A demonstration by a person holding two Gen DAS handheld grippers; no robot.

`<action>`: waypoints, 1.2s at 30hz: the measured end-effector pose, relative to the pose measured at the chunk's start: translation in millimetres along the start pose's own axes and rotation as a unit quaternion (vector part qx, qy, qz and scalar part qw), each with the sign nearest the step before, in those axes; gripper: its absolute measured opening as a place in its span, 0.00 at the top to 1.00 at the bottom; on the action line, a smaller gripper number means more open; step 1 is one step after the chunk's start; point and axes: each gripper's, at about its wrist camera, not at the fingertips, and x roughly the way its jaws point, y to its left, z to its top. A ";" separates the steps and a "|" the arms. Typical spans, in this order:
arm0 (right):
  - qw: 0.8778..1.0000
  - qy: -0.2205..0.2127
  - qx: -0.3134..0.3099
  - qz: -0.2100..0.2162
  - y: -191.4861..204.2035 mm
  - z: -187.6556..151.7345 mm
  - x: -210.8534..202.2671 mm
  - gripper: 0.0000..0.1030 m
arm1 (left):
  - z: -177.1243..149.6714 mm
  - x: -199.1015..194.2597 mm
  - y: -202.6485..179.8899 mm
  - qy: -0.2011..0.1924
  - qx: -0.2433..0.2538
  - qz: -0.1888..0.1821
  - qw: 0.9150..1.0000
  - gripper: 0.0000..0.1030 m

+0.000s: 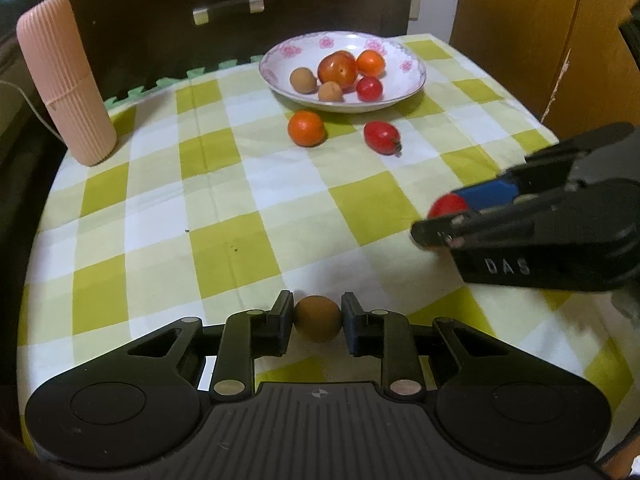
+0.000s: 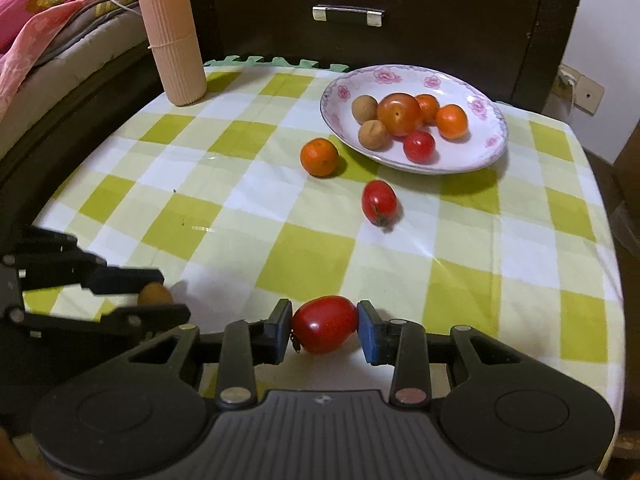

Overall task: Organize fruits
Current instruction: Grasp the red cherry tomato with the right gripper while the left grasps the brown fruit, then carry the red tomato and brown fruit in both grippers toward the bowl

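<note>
My left gripper (image 1: 317, 320) is shut on a small brown round fruit (image 1: 318, 319) near the table's front edge; the same fruit (image 2: 154, 294) shows between its fingers in the right wrist view. My right gripper (image 2: 325, 325) is shut on a red tomato (image 2: 325, 324), also visible as the tomato (image 1: 447, 205) at the right of the left wrist view. A white flowered bowl (image 1: 404, 62) at the back holds several fruits. On the cloth in front of it lie an orange (image 1: 306, 128) and another red tomato (image 1: 382, 137).
A ribbed pink cylinder (image 1: 66, 80) stands at the back left of the green-checked tablecloth (image 1: 224, 208). A dark cabinet with a metal handle (image 1: 229, 8) rises behind the table. Bedding (image 2: 60, 8) lies at the far left.
</note>
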 end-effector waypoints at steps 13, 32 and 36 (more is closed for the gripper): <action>1.000 0.020 -0.004 -0.007 2.0 -33.7 -10.4 0.66 | -10.4 5.2 -11.8 0.007 0.021 -0.003 1.000 0.64; 1.000 0.023 -0.004 0.009 -2.8 -37.1 -12.1 0.64 | -11.7 4.1 -11.6 0.006 0.025 0.004 1.000 0.47; 1.000 0.024 -0.004 0.010 -2.7 -36.6 -12.2 0.64 | -11.4 4.8 -11.5 0.008 0.024 0.002 1.000 0.52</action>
